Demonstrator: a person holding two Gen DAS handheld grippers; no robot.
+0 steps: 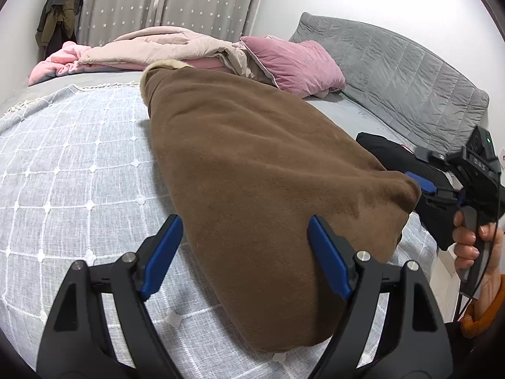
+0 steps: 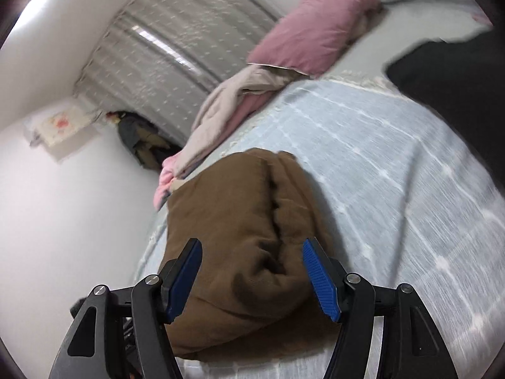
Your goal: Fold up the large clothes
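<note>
While both jaws gape, brown garment (image 1: 268, 189) between them, on bedspread (image 1: 79, 164)

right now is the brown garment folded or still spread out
Folded. The brown garment lies as a thick, compact bundle on the checked blue bedspread, with doubled layers and a seam-like crease in the right wrist view.

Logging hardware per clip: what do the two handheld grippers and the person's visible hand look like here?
Both the left gripper and right gripper have black linkage arms with silver pivot pins and blue finger pads; the right's pads show ribbing. From the left camera, the right one has a black pistol-style body with a small green light and a black cable. The bare hand ends in an orange sleeve.
</note>
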